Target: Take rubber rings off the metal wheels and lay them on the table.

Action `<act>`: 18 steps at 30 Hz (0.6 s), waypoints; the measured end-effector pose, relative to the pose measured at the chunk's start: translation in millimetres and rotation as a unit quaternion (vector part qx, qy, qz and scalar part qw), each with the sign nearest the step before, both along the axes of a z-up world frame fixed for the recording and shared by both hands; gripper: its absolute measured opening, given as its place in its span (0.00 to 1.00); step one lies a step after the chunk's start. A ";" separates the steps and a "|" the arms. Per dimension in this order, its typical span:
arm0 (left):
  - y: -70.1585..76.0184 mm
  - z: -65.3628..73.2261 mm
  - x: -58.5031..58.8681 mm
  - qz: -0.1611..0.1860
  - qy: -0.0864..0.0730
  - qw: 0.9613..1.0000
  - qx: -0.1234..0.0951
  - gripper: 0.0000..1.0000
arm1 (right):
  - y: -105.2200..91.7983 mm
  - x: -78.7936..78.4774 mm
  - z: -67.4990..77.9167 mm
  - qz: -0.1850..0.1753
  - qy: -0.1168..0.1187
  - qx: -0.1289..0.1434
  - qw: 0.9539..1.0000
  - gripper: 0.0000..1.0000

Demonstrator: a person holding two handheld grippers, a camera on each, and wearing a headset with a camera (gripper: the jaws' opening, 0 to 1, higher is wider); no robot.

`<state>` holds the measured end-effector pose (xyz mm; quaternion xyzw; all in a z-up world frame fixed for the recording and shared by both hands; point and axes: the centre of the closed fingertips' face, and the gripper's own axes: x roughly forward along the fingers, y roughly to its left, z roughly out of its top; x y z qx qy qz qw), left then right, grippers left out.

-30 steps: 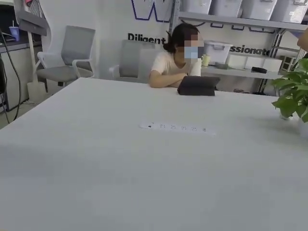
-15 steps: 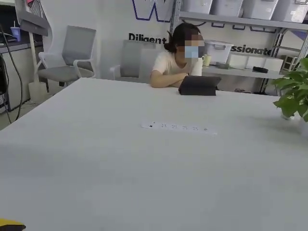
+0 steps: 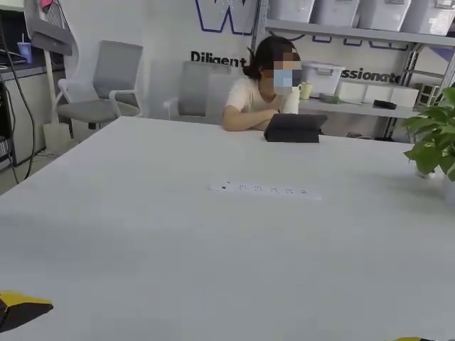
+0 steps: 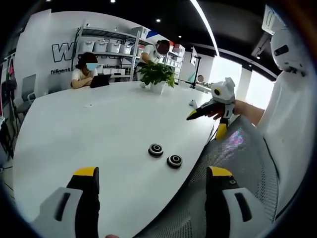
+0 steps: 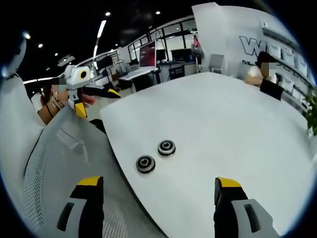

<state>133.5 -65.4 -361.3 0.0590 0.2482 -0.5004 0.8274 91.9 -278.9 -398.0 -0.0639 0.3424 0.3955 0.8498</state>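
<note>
Two small metal wheels with black rubber rings lie flat side by side near the table's rounded near edge, one wheel [image 4: 155, 149] [image 5: 166, 147] a little farther in than the other wheel [image 4: 174, 160] [image 5: 145, 163]. My left gripper [image 4: 152, 172] hangs open above the edge, short of the wheels, holding nothing. My right gripper [image 5: 158, 182] is open too, just short of the wheels. Each gripper view catches the other gripper [image 4: 213, 106] [image 5: 91, 91] in a hand off the table's side. In the head view, a gripper's yellow and black tip [image 3: 21, 309] pokes in at lower left.
A white power strip [image 3: 264, 189] lies mid-table. A person sits at the far side behind a dark tablet [image 3: 293, 128]. A potted plant [image 3: 434, 138] stands at the right. A mesh chair back [image 4: 237, 148] is by the near edge. Office chairs [image 3: 106, 78] stand far left.
A yellow and black gripper tip has risen into the head view's lower left corner, and a yellow sliver shows at the bottom right edge. The camera has shifted slightly.
</note>
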 end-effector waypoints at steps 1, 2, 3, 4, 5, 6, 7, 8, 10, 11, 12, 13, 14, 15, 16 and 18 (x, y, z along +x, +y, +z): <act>-0.6 0.8 0.4 -0.002 -0.002 1.000 0.001 0.87 | 1.6 1.3 1.2 0.002 -0.002 0.000 1.000 0.92; -1.3 1.5 0.7 -0.003 -0.003 1.000 0.002 0.87 | 3.0 2.5 2.3 0.004 -0.003 -0.001 1.000 0.92; -1.9 2.4 1.1 -0.005 -0.005 1.000 0.003 0.87 | 4.4 3.7 3.6 0.007 -0.006 0.000 1.000 0.92; -3.0 3.5 1.5 -0.007 -0.007 1.000 0.004 0.87 | 6.7 5.7 5.7 0.010 -0.008 0.001 1.000 0.92; -3.8 4.3 1.5 -0.009 -0.008 1.000 0.004 0.87 | 8.4 7.1 7.3 0.012 -0.010 0.002 1.000 0.92; -4.7 5.2 1.6 -0.011 -0.010 1.000 0.004 0.87 | 10.1 8.4 8.9 0.015 -0.013 0.003 1.000 0.92; -6.1 6.6 1.7 -0.015 -0.013 1.000 0.005 0.86 | 12.5 10.6 11.5 0.020 -0.018 0.003 1.000 0.92; -7.0 7.5 1.9 -0.017 -0.014 1.000 0.006 0.86 | 14.1 12.1 13.2 0.022 -0.022 0.003 1.000 0.92; -9.4 10.1 2.9 -0.023 -0.018 1.000 0.009 0.86 | 18.5 15.8 17.7 0.030 -0.031 0.006 0.999 0.91; -11.2 12.3 3.7 -0.026 -0.022 0.999 0.010 0.87 | 21.4 18.0 20.5 0.035 -0.039 0.008 0.999 0.91; -12.5 14.2 4.4 -0.028 -0.025 0.999 0.010 0.87 | 23.4 19.1 22.1 0.038 -0.041 0.009 0.998 0.91; -14.9 17.1 5.3 -0.033 -0.030 0.999 0.009 0.87 | 26.3 20.6 23.9 0.043 -0.044 0.011 0.998 0.91; -16.9 19.3 5.9 -0.037 -0.033 0.999 0.008 0.87 | 28.4 21.6 25.2 0.046 -0.046 0.012 0.998 0.91; -20.1 22.4 6.4 -0.043 -0.037 0.998 0.007 0.87 | 31.6 22.9 26.9 0.052 -0.049 0.014 0.997 0.91; -22.7 24.5 6.6 -0.048 -0.040 0.998 0.006 0.87 | 33.6 24.0 28.0 0.056 -0.052 0.014 0.997 0.90; -29.2 28.8 7.4 -0.059 -0.048 0.997 0.005 0.86 | 38.5 26.8 30.8 0.064 -0.061 0.016 0.996 0.89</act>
